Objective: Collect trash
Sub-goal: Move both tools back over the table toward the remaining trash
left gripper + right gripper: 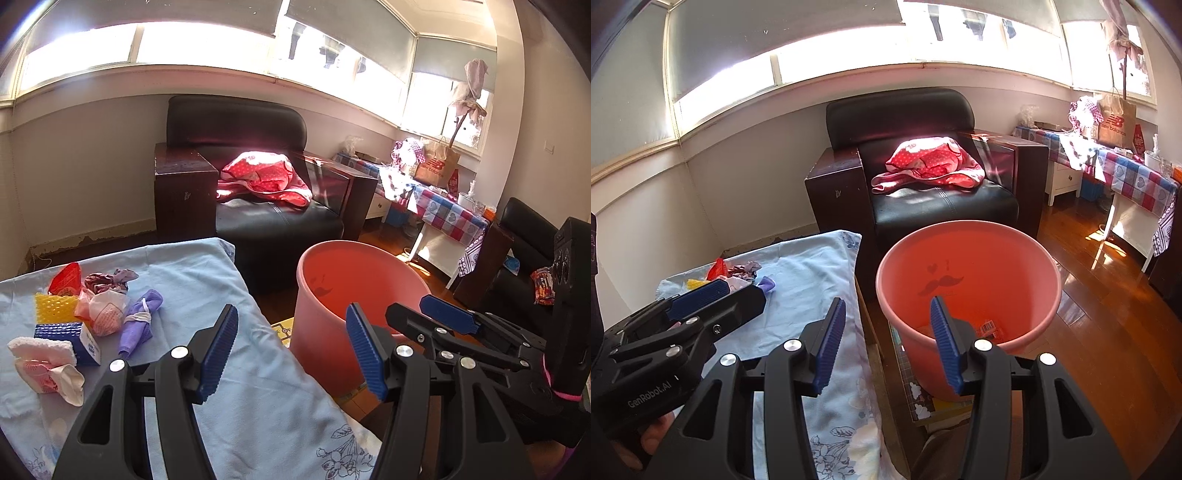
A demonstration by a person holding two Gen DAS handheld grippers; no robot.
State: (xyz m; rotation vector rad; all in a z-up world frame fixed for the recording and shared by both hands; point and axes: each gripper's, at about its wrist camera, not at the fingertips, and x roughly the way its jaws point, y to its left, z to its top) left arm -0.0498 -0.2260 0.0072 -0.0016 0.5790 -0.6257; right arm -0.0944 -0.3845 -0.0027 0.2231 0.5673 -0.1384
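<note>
- Left wrist view: left gripper (291,354) stands wide open with nothing between its pads, over the edge of the blue cloth (229,369)
- Right gripper (888,343) is open and empty, just above the pink bin (1027,295)
- Trash pile (85,317) lies on the cloth, left of the bin, untouched

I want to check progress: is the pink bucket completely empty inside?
No, the pink bucket already holds a small clear wrapper with a barcode at its bottom, seen in the right wrist view.
</note>
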